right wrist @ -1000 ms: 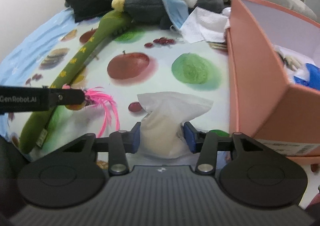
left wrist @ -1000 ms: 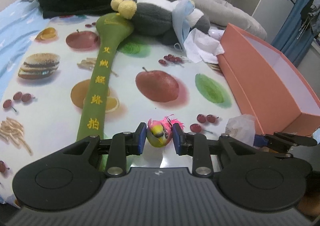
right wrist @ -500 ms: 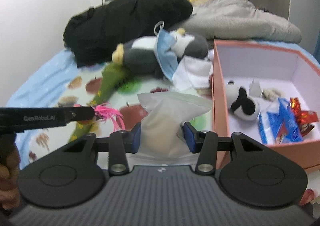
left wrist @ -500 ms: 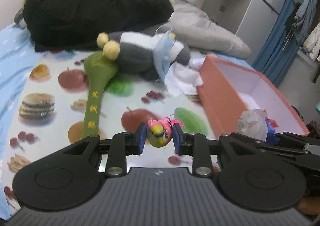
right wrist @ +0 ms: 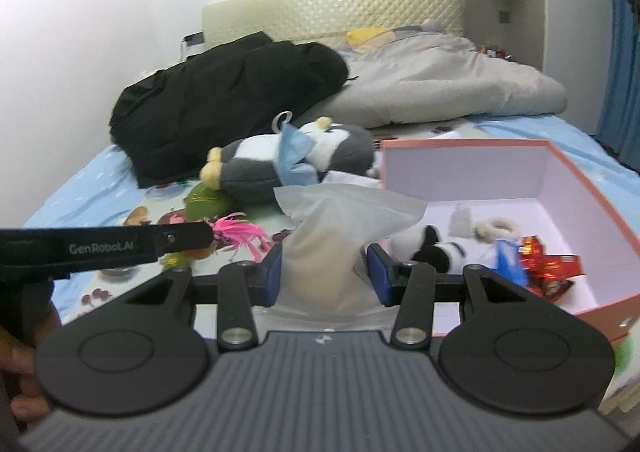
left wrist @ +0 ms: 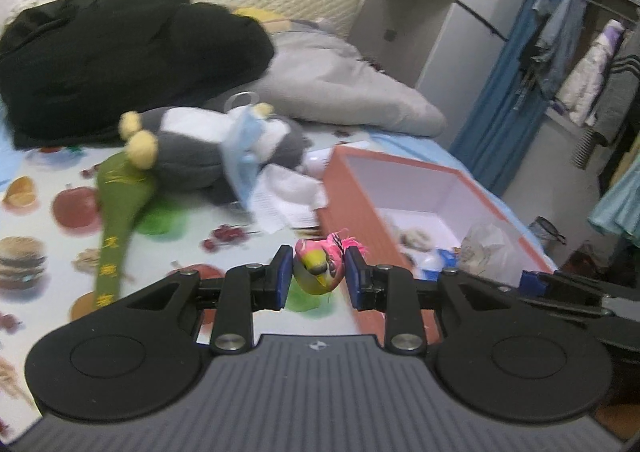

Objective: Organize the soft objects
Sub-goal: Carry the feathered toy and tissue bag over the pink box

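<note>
Bedroom clutter fills both views: a bed with a fruit-printed mat over a blue sheet and a quilted headboard at the far end. Between the blue pads of the left gripper sits a small toy bird with a yellow-green head and pink feathers, squeezed from both sides by jaws only partly open and held clear of the mat. The right gripper has its jaws somewhat wider, pressed on the sides of a frosted white pouch that stands up out of the grip. Just right of both grips lies an open orange box with a white inside, holding a small black-and-white plush, a blue packet and a red foil wrapper. Ahead of the left jaws a long green plush paddle with yellow characters lies on the mat, and beyond it a grey-and-white stuffed animal wears a blue face mask, with crumpled white paper beside it. Farther back are a black coat and a grey blanket. Blue curtains and hanging clothes stand off to the right.
</note>
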Motion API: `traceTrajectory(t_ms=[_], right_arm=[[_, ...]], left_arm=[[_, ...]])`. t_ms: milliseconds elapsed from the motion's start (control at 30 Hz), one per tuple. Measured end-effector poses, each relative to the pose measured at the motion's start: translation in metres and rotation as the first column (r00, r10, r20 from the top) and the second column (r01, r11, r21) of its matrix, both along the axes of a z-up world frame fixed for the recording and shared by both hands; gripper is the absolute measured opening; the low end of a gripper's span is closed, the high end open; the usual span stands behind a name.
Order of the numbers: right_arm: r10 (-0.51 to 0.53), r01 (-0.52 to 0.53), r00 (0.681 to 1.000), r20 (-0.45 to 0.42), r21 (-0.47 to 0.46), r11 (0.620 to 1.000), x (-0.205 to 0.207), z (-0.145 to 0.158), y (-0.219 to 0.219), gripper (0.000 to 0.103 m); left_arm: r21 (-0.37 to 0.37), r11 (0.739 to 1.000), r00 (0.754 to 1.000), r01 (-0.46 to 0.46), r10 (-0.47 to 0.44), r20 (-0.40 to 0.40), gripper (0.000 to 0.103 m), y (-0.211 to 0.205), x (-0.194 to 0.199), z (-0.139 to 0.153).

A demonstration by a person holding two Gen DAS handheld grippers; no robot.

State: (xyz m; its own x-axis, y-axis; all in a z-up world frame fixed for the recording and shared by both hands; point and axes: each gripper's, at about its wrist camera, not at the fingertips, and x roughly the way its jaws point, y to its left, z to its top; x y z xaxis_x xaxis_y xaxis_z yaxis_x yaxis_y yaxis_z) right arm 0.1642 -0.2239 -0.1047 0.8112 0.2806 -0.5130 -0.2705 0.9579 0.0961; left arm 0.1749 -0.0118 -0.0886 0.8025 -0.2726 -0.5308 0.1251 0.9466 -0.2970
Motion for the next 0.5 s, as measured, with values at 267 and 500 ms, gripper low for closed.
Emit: traceTrajectory(t_ms=[267, 500], right_arm=[[-0.096, 0.096, 0.995, -0.003, -0.024, 0.995, -0.007, 0.002, -0.042, 0.048], [-0.162, 0.162, 0.987, 0.005, -0.021, 0.987, -0.012, 0.003, -0.073, 0.048]], left_arm=[[-0.013, 0.995, 0.995, 0.098, -0.098, 0.006, 0.033, -0.044, 0.018, 0.001], [-0.025, 0.983, 0.983, 0.184, -0.184, 0.002, 0.033, -0.088, 0.026, -0.002]])
